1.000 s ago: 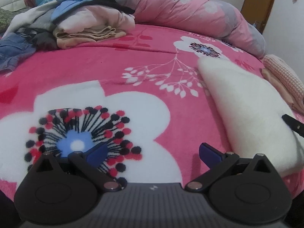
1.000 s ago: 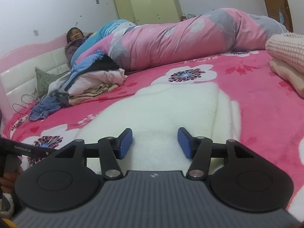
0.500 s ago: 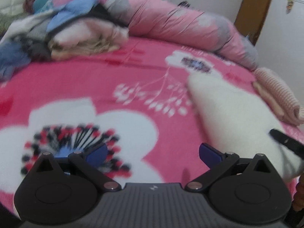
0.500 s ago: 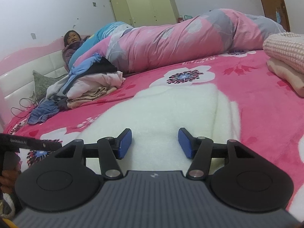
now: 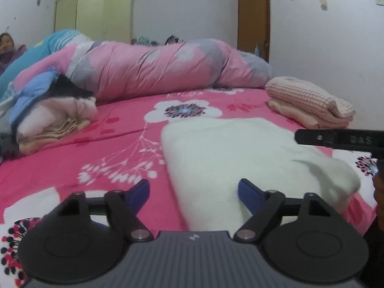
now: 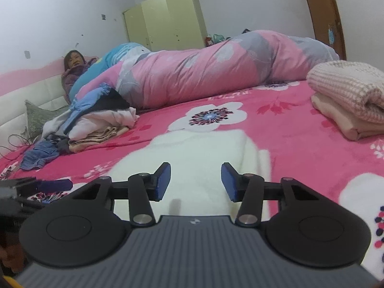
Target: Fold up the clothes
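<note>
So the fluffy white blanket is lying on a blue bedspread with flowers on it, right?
Not quite. The fluffy white blanket does lie on a flowered bedspread, but the bedspread is bright pink, not blue. The right wrist view shows it clearly: pink all around the blanket, with big white flowers.

Blurred embossed lettering on right tongs (image 5: 340,139); not legible.

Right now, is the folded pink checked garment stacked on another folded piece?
Yes, the pink checked garment lies on top of a folded peach piece.
</note>
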